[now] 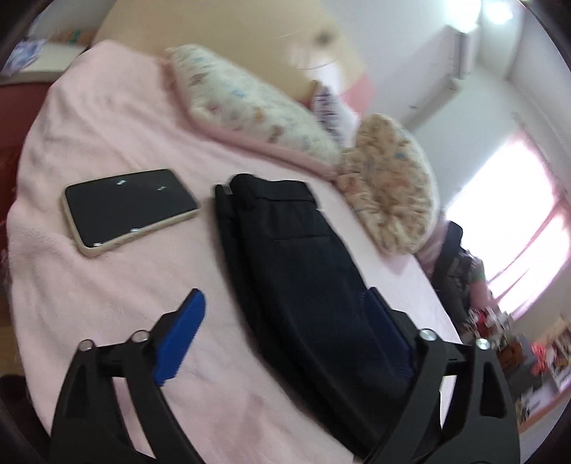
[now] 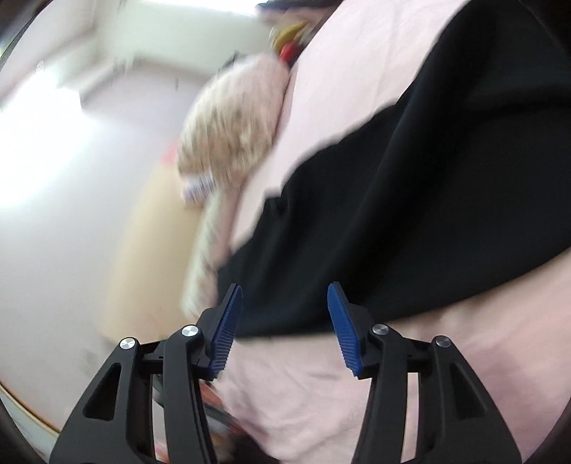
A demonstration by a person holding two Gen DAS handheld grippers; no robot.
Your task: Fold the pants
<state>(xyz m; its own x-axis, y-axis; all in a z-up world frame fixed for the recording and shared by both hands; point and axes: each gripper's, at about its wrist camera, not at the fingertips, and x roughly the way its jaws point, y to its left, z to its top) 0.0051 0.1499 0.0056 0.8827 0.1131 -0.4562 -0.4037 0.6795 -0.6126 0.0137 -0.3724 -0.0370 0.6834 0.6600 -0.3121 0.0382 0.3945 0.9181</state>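
I look across a bed (image 1: 117,117) in pink cover, a pale wood headboard (image 1: 150,25) at its far end. White walls (image 1: 410,46) rise behind. A bright window (image 1: 506,221) with pink curtains glares on my right, an air conditioner (image 1: 453,67) mounted high beside it.

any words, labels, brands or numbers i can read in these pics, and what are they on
None can be read.
phone: dark screen, only glints of light, no text.
pants: plain black, no label in view.
pillows: coloured print, too blurred to tell letters from pattern.
Shelf clutter at the far right of the left wrist view: too small and blurred.
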